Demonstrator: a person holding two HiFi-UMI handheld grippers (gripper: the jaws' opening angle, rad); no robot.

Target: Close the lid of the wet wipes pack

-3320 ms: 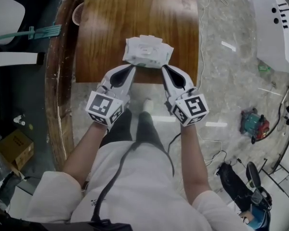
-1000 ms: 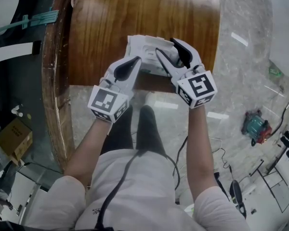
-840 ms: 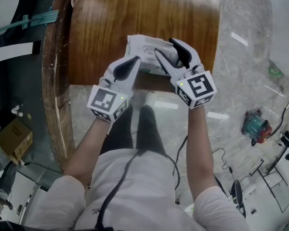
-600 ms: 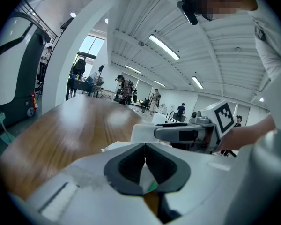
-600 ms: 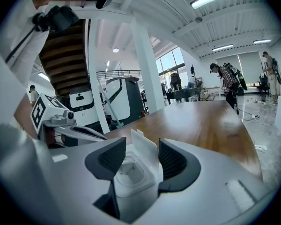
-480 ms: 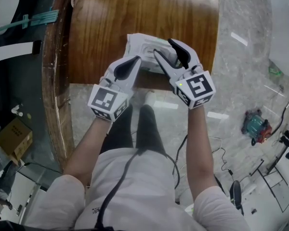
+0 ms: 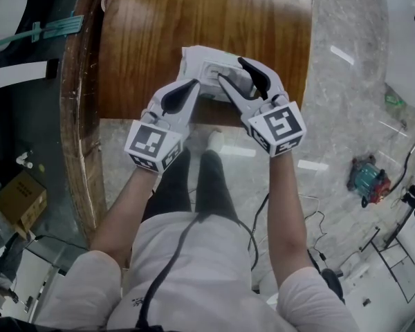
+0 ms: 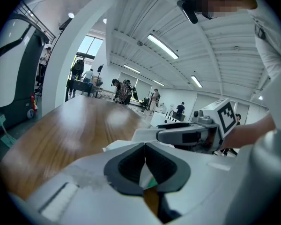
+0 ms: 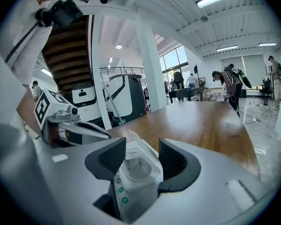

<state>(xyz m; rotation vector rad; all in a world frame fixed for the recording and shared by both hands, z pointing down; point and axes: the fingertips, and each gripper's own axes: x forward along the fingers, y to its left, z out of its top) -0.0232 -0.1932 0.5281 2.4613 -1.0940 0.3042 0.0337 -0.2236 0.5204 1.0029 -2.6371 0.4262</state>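
Note:
The white wet wipes pack [image 7: 204, 62] lies on the wooden table [image 7: 194, 12] close to its front edge. Its lid flap [image 9: 136, 142] stands up over the round opening. My left gripper [image 7: 192, 83] is at the pack's left side. In the left gripper view its jaws [image 8: 145, 146] are together, with a thin strip of white and green wrapper pinched between them. My right gripper [image 7: 233, 71] reaches over the pack from the right. Its jaws [image 9: 141, 149] stand wide, one on each side of the pack [image 9: 138, 172] at the lid frame, and both pads touch it.
The table's front edge runs just under both grippers, with the person's legs and a marble floor below. A red and green machine [image 7: 365, 178] and cables lie on the floor at the right, and a cardboard box [image 7: 21, 209] at the left. People stand far behind the table [image 9: 201, 121].
The right gripper, earlier beside the pack's right end, has moved over it and now straddles the lid. Over the last second it edged slightly left. The left gripper has kept its place.

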